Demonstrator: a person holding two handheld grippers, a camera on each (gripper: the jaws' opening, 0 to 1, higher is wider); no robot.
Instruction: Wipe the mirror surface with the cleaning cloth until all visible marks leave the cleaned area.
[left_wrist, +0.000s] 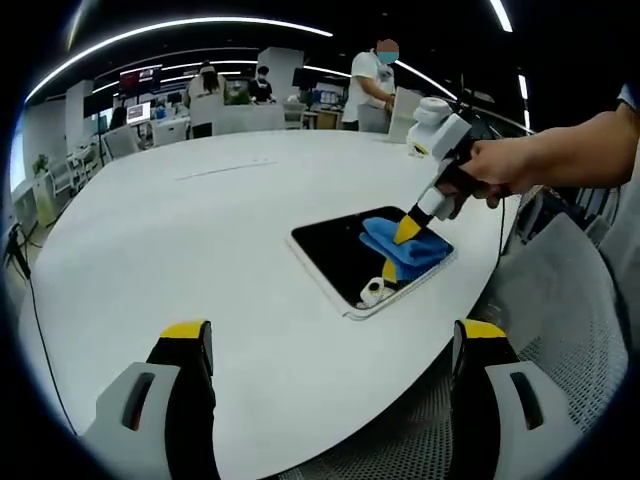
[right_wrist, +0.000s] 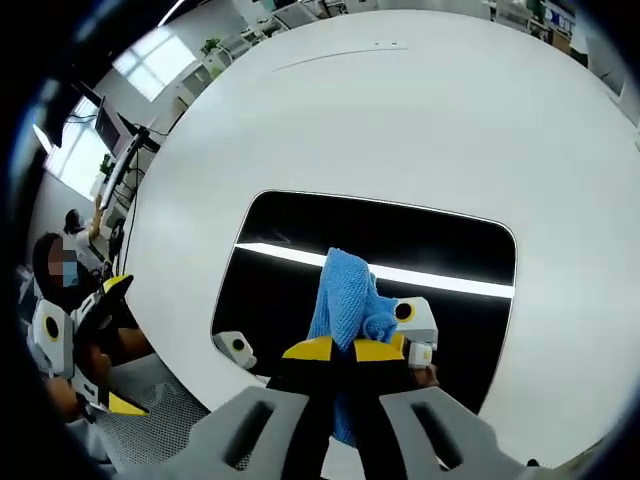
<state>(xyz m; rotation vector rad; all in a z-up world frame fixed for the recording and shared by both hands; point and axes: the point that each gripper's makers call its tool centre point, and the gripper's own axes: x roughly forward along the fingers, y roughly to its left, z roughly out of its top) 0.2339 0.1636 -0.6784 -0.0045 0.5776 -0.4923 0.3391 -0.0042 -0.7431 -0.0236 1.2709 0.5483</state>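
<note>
A dark rectangular mirror (left_wrist: 335, 255) lies flat on the white round table (left_wrist: 200, 230), near its right edge. A blue cleaning cloth (left_wrist: 412, 250) rests on the mirror's right part. The right gripper (left_wrist: 408, 230), held by a hand, is shut on the cloth and presses it to the glass. My left gripper (left_wrist: 333, 340) hangs open over the table's near edge, well short of the mirror. In the right gripper view the right gripper (right_wrist: 345, 350) pinches the cloth (right_wrist: 345, 290) over the mirror (right_wrist: 420, 240). The left gripper (right_wrist: 120, 345) stands open at the left.
A grey mesh chair (left_wrist: 580, 300) stands at the table's right edge. Several people and office desks (left_wrist: 250, 105) fill the far background. The mirror reflects a ceiling light strip (right_wrist: 280, 252) and parts of the grippers. The table (right_wrist: 400, 120) is bare beyond the mirror.
</note>
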